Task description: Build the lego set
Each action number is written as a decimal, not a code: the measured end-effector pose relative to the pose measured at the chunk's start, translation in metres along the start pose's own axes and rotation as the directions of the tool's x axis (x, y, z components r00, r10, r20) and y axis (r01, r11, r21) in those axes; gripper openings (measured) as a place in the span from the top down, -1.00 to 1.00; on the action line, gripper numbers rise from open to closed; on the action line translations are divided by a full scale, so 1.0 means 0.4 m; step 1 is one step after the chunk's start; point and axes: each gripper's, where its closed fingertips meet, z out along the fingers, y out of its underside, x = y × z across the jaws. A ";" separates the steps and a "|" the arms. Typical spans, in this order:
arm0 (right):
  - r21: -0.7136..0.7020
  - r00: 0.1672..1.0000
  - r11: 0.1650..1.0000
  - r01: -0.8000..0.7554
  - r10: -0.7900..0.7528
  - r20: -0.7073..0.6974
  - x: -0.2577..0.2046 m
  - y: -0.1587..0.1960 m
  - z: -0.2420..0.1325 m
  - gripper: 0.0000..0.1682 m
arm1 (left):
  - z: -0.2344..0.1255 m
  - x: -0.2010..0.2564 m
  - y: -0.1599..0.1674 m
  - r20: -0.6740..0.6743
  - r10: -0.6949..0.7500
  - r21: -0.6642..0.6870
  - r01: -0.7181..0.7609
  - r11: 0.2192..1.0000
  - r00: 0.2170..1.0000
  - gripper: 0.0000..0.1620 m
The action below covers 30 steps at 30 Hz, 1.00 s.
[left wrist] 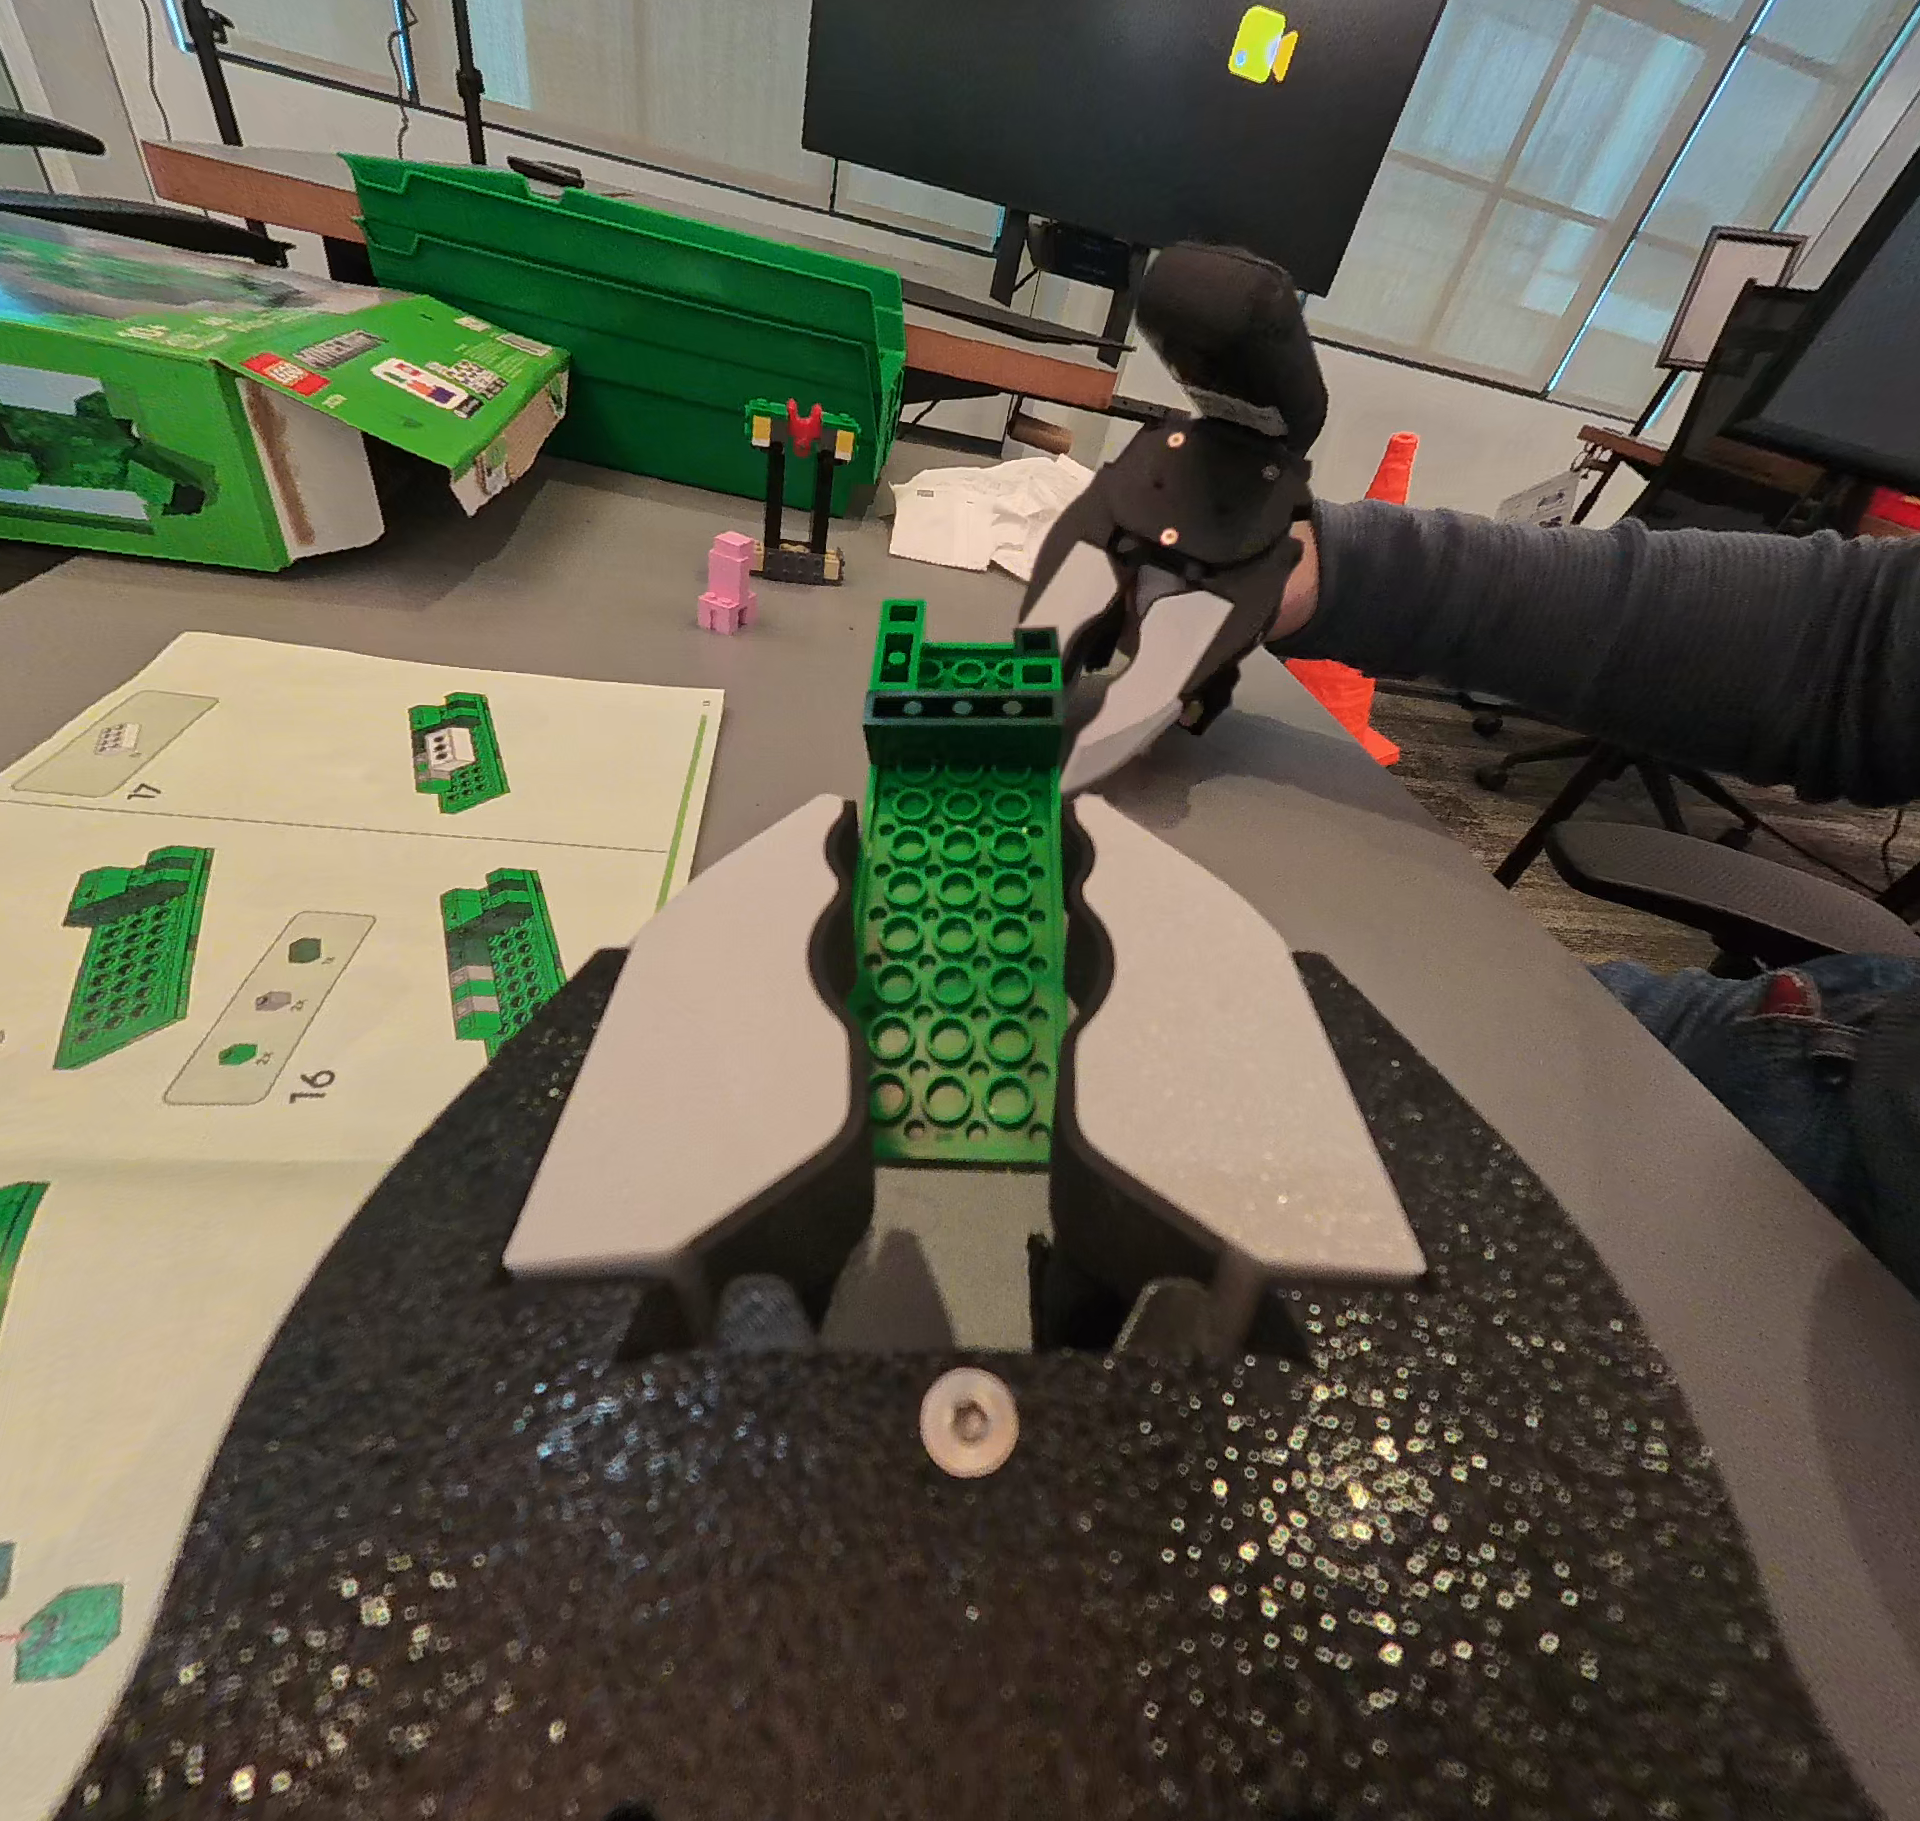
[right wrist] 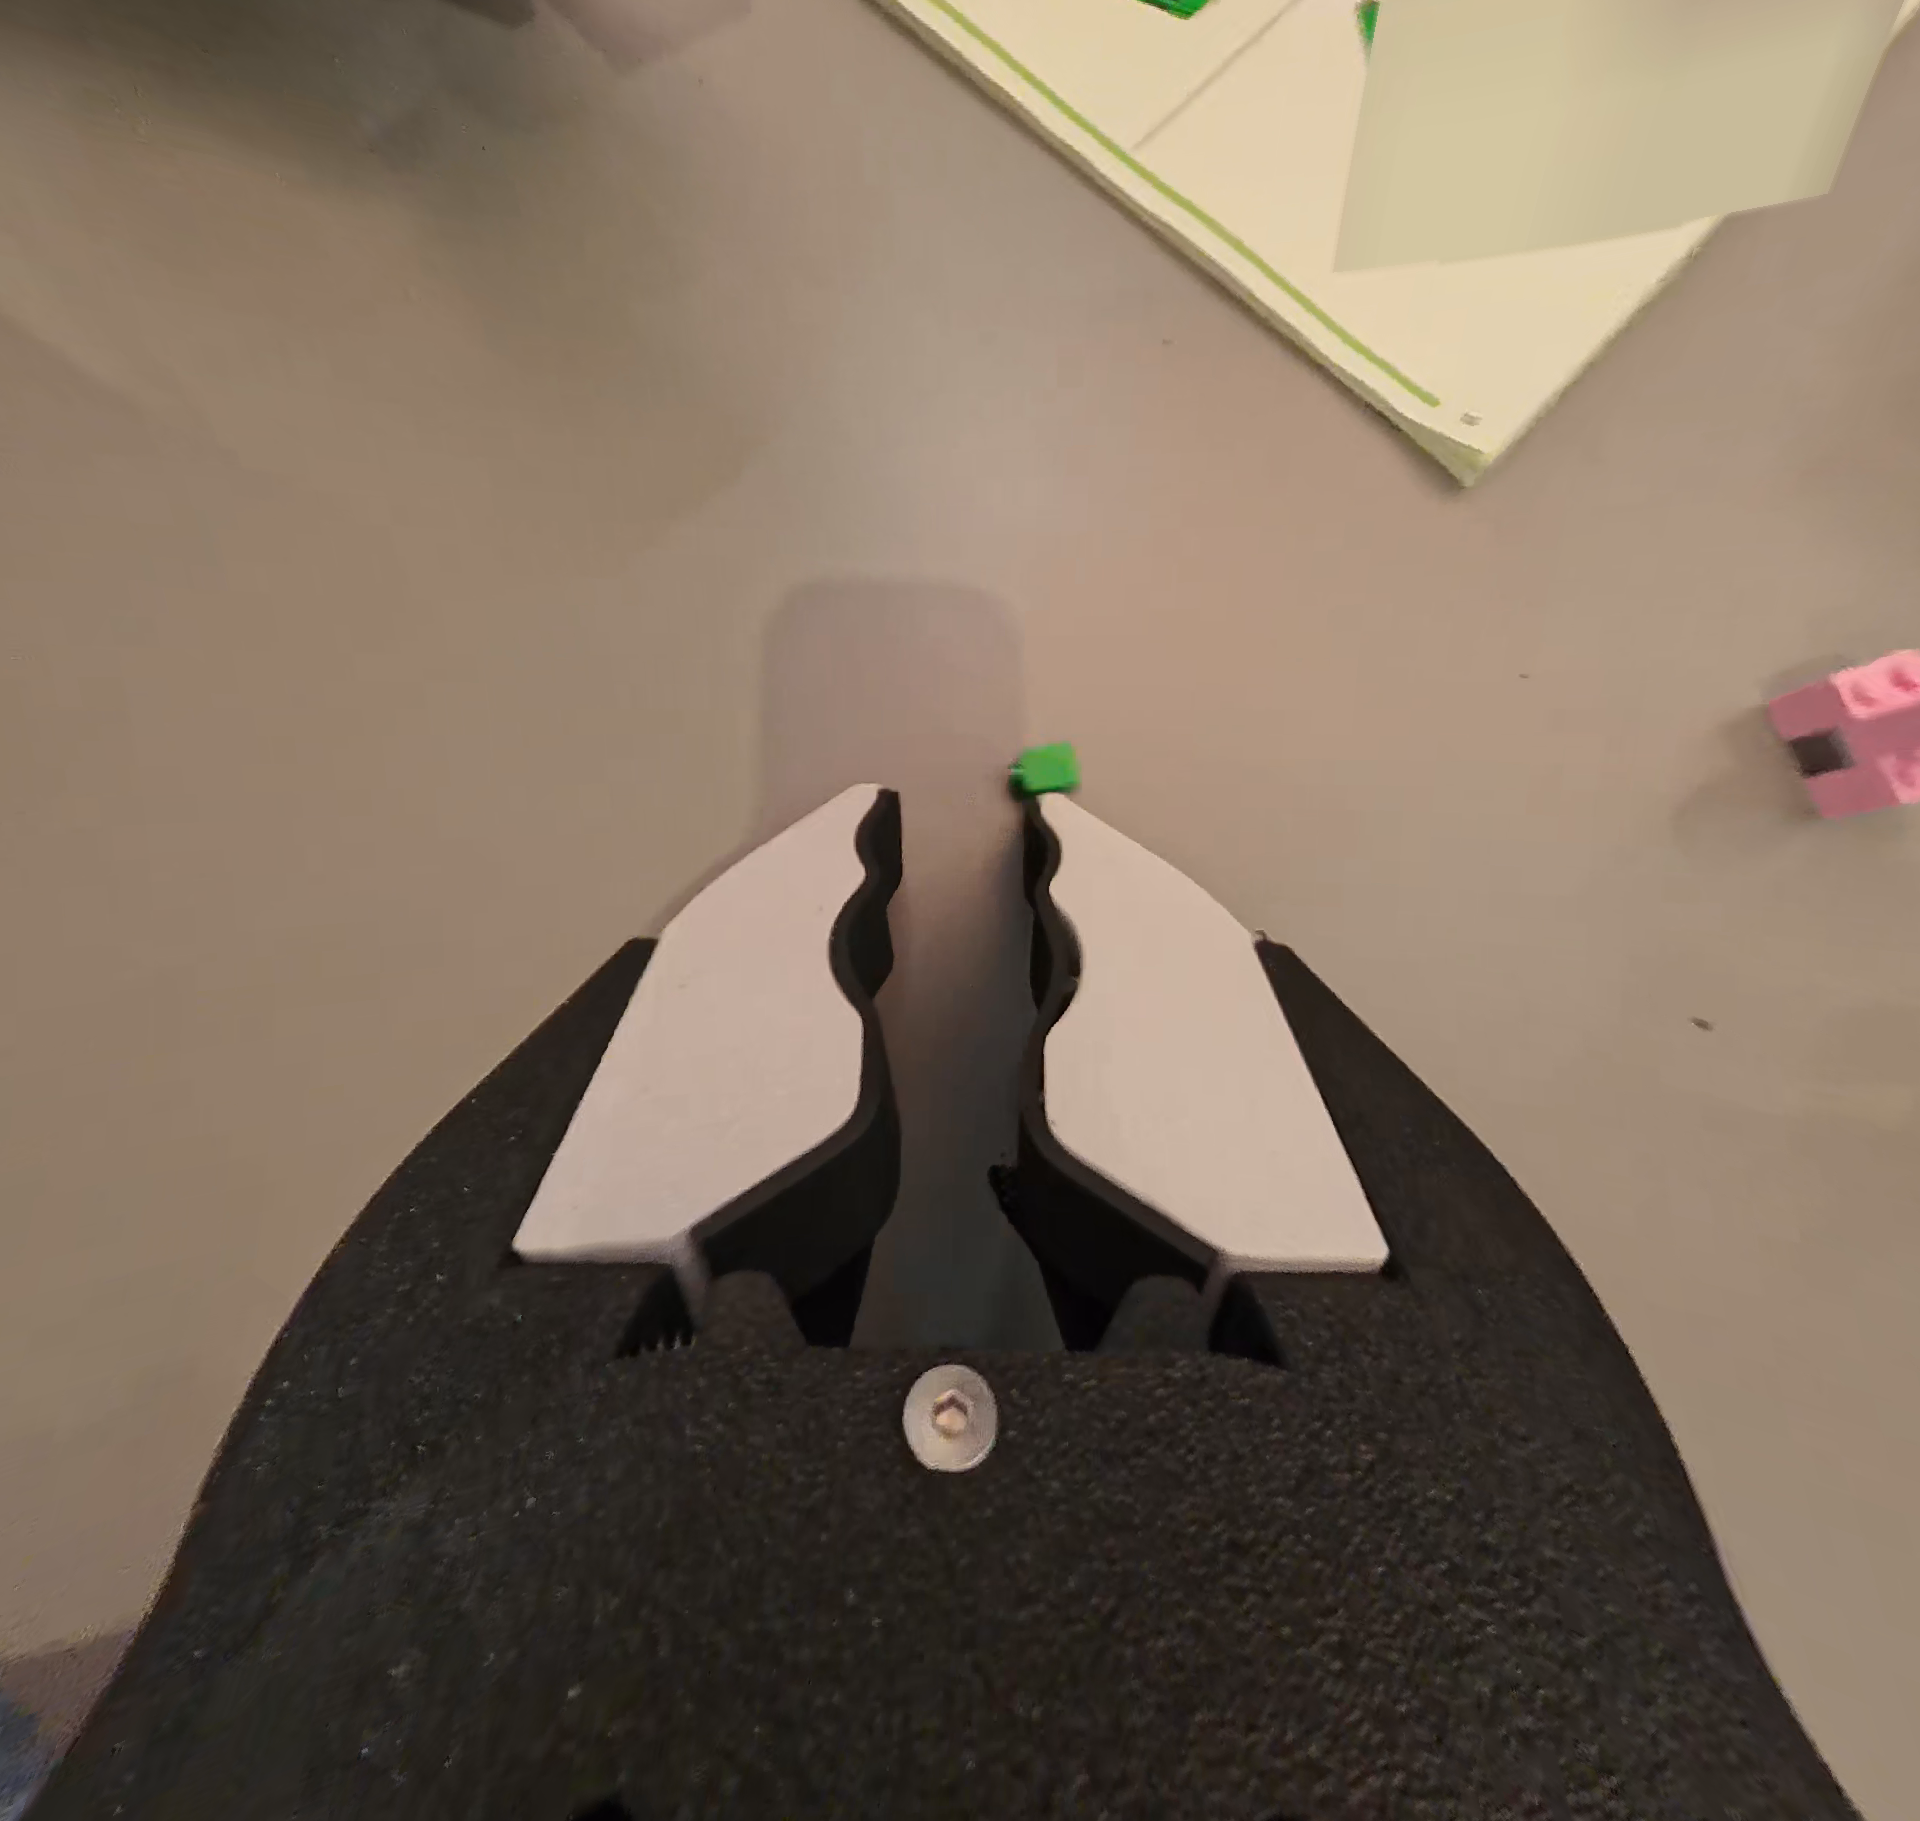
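Observation:
My left gripper (left wrist: 961,805) is shut on a long green Lego plate assembly (left wrist: 961,950), held underside up above the grey table (left wrist: 1299,898), with dark green and green bricks at its far end. My right gripper (left wrist: 1060,701) points down beside that far end, to its right, and is open. In the right wrist view the right gripper (right wrist: 958,800) hangs open and empty over the table (right wrist: 416,628). A small green piece (right wrist: 1044,769) lies on the table right at the tip of its right finger, outside the gap.
An open instruction booklet (left wrist: 343,898) lies left, also in the right wrist view (right wrist: 1299,213). A pink pig figure (left wrist: 730,582) (right wrist: 1855,732), a small black-framed build (left wrist: 802,493), white bags (left wrist: 987,514), the set's box (left wrist: 208,421) and green bins (left wrist: 644,317) stand behind. The table edge runs on the right. Across from one pair of fingers to the other is roughly 20 cm.

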 end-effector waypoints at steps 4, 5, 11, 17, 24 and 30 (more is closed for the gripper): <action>0.016 0.999 0.999 0.030 -0.030 0.021 -0.014 -0.002 -0.003 0.74 | 0.000 0.000 0.000 -0.004 -0.005 0.001 0.005 1.000 1.000 0.56; 0.029 1.000 0.999 0.030 -0.031 0.003 -0.004 -0.003 -0.005 0.74 | 0.000 0.001 0.000 -0.006 -0.006 0.001 0.006 1.000 1.000 0.56; 0.027 0.999 1.000 0.002 -0.003 0.042 0.018 -0.004 -0.002 0.73 | 0.001 0.003 0.000 -0.015 -0.014 0.000 0.014 1.000 1.000 0.56; -0.022 0.989 0.989 -0.145 0.146 0.019 0.001 -0.005 -0.010 0.69 | -0.001 0.003 -0.001 -0.027 -0.029 0.004 0.029 1.000 0.999 0.55; 0.017 0.960 0.969 -0.247 0.247 -0.131 0.008 -0.004 -0.006 0.70 | -0.003 0.004 -0.005 -0.041 -0.056 0.019 0.057 0.998 0.998 0.55; 0.058 0.969 0.971 -0.233 0.236 -0.067 -0.020 -0.030 0.024 0.65 | -0.004 0.004 -0.006 -0.045 -0.063 0.022 0.064 0.998 0.997 0.55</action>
